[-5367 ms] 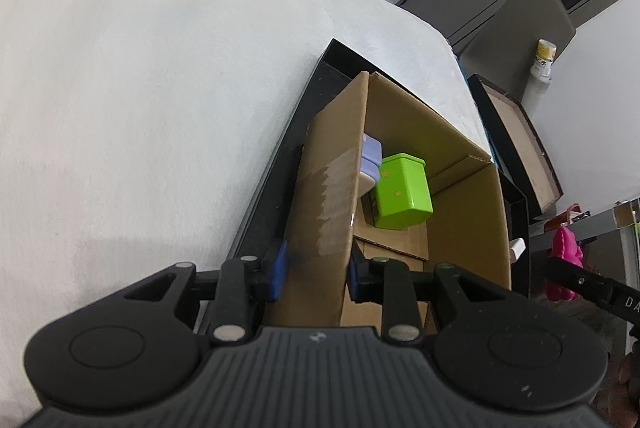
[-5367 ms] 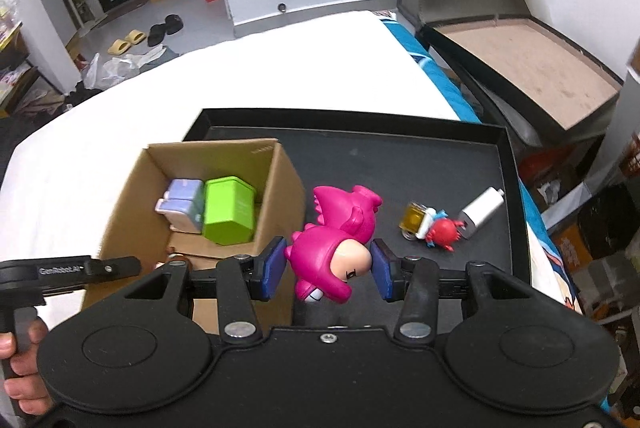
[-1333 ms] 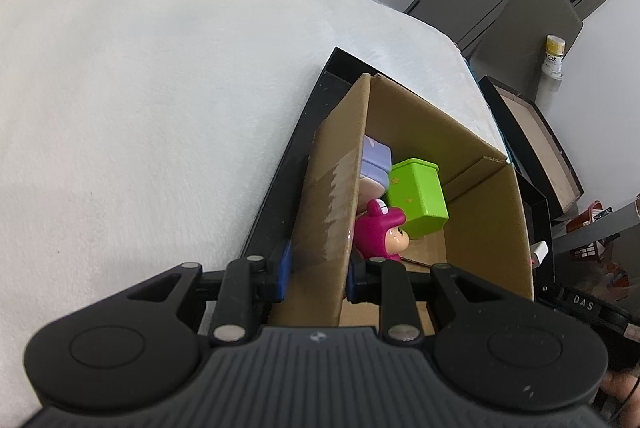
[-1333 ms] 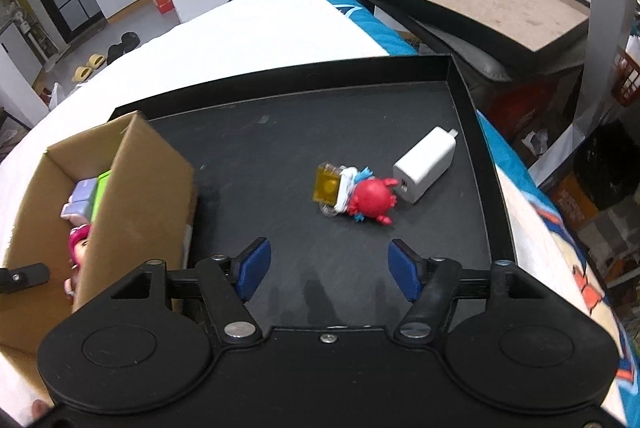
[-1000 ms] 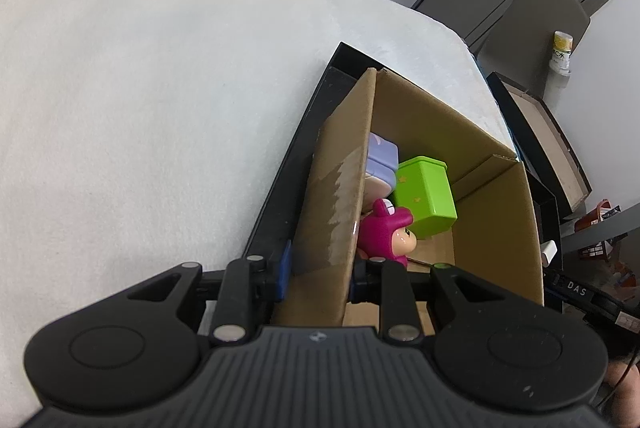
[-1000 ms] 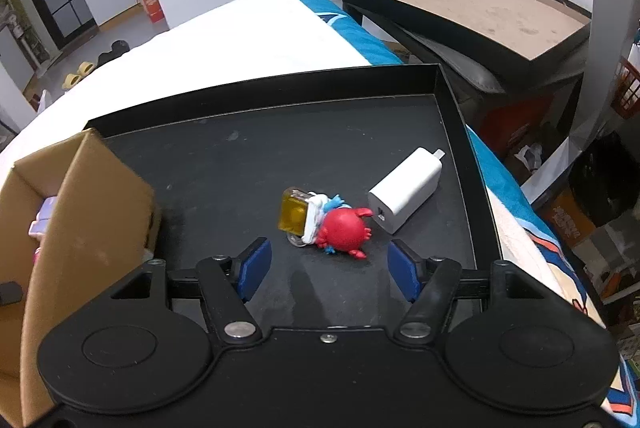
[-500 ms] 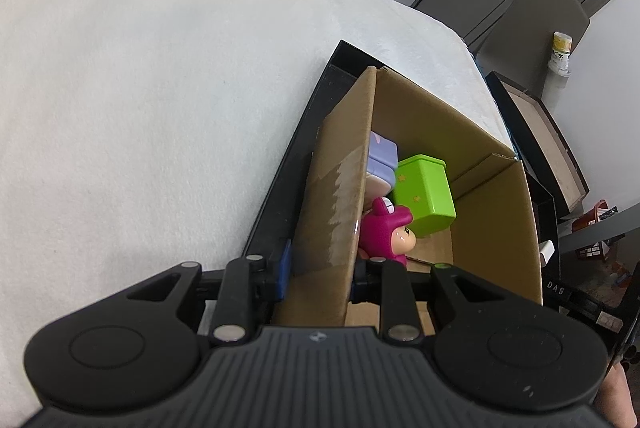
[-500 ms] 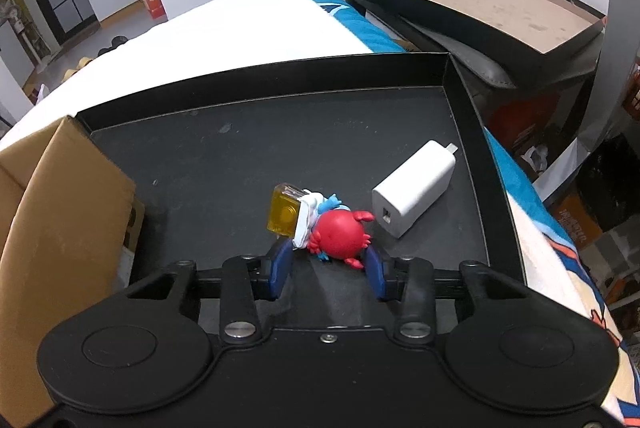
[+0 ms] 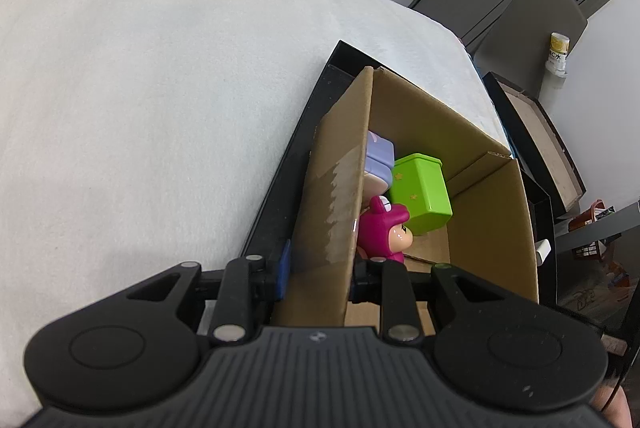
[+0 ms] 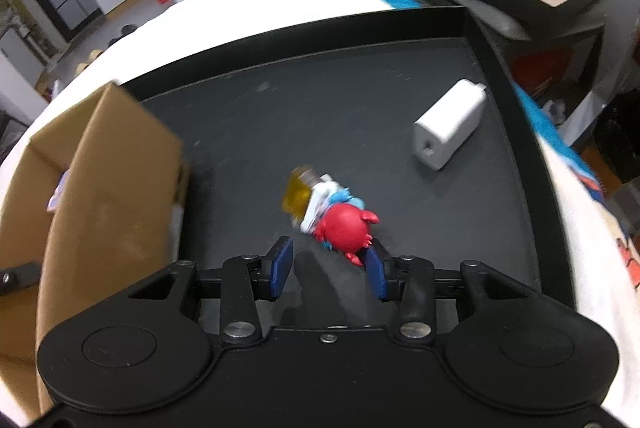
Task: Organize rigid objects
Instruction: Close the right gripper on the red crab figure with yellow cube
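Jaws of the right gripper [image 10: 330, 270] are seen partly spread, with the red crab-like plastic figure [image 10: 345, 228] just ahead of them: its rear appears to touch the right pad, while the left pad stands clear, so no firm pinch is shown. For a sound grasp, the jaws would best be centred on the round red body before closing, not on the thin legs, and the attached white-and-blue piece with its yellow translucent block [image 10: 297, 197] should be kept from catching as it is lifted. Jaws of the left gripper [image 9: 318, 274] are pressed onto the near wall of the brown cardboard box [image 9: 496, 224], one pad outside and one inside, by which the box is judged to be steadied. Inside the box, a magenta toy figure [image 9: 382, 232], a lime-green plastic tin [image 9: 422, 194] and a lilac cube-shaped toy [image 9: 378, 160] are packed together at the left wall. Box and loose items lie in a shallow black tray [image 10: 360, 116]; a white rectangular charger [image 10: 448, 124] rests apart near its right rim, on the tray floor
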A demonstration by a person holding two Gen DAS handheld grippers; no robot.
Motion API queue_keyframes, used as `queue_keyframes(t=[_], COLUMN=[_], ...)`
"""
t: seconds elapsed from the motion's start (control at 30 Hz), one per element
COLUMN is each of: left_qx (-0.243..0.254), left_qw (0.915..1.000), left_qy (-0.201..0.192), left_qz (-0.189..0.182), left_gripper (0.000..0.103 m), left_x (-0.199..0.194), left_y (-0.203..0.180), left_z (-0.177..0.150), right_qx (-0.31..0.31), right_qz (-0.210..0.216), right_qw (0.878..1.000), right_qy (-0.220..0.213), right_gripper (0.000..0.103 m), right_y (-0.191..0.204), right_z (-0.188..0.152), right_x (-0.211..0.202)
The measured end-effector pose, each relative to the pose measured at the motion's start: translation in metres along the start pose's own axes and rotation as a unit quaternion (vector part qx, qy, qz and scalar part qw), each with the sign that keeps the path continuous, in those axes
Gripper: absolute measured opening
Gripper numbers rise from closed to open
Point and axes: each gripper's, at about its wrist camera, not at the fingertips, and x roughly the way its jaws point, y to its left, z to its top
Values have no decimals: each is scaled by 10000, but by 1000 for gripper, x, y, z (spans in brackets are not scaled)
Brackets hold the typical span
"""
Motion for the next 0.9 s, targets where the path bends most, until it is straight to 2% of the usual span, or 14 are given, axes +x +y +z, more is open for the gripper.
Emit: queue_keyframes(t=[0.13,0.33,0.4,0.57,0.63,0.8,0.9], left_qx=[-1,4,16,16,17,20,15], left_qw=[10000,10000,10000,10000,10000,10000,10000], left_qy=[0,-7,-13,-13,-11,-13,-10], left_qz=[-3,3,16,20,20,21,20], left_gripper=[25,25,25,25,25,25,25], left_x=[0,0,0,0,0,1,1], left_y=[0,0,0,0,0,-1,-1], left_z=[0,0,0,0,0,0,0], right_qx=[-147,-208,-303,-331,-261,-155,-145], right_qz=[126,666,709,539,390,151,79], right_qw=[9998,9974,9968,9976,9984,9997,9999], right_qy=[38,191,214,287,302,130,-11], right_gripper=[41,41,41,42,45,62,63], right_y=[6,16,20,19,16,9,8], right_z=[-2,-2,-2,-1,-2,2,6], right_x=[0,-1,-2,0,0,1,1])
